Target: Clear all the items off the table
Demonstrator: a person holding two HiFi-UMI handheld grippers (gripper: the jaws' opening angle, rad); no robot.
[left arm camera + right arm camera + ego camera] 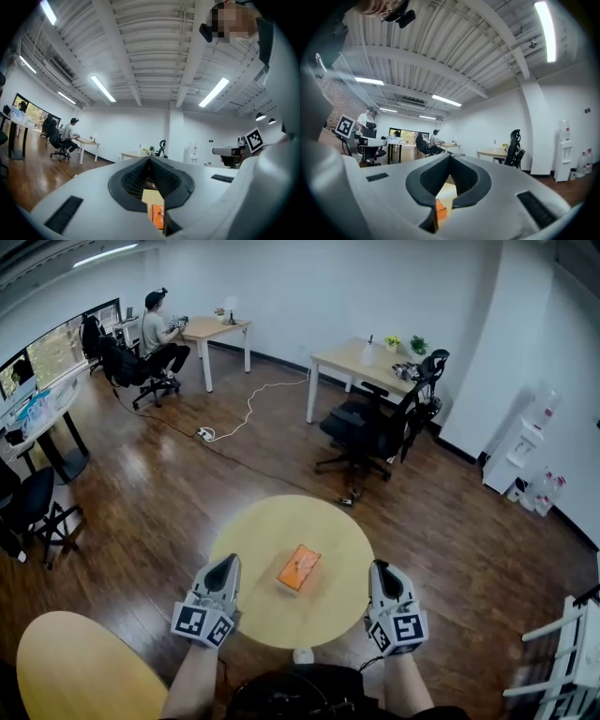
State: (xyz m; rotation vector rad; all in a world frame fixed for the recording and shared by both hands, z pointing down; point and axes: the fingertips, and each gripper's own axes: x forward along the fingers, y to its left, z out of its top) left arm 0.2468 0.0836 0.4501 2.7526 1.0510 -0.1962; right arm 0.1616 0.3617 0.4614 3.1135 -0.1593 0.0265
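Wooden floor (pixel 141 512) is seen across the whole head view. A round light-wood tabletop (pixel 246 554) is centred just ahead of the person, and a second round table (pixel 75 671) is cut off at lower left. A rectangular desk (pixel 352 362) with a black office chair (pixel 370 427) in front of it is placed further back. A seated person (pixel 155 329) is seen at another desk at far left.

The left gripper (pixel 227 563) is held over the near-left edge of the tabletop and the right gripper (pixel 380 569) at the near-right edge, both pointed away from the person. The jaws of both are closed together, tips meeting, with nothing clamped between them.

Only one item is seen on the tabletop: an orange box (pixel 299 567), lying flat near the middle, between the two grippers and clear of both. It is also glimpsed below the closed jaws in the left gripper view (pixel 157 216) and the right gripper view (pixel 440 209).
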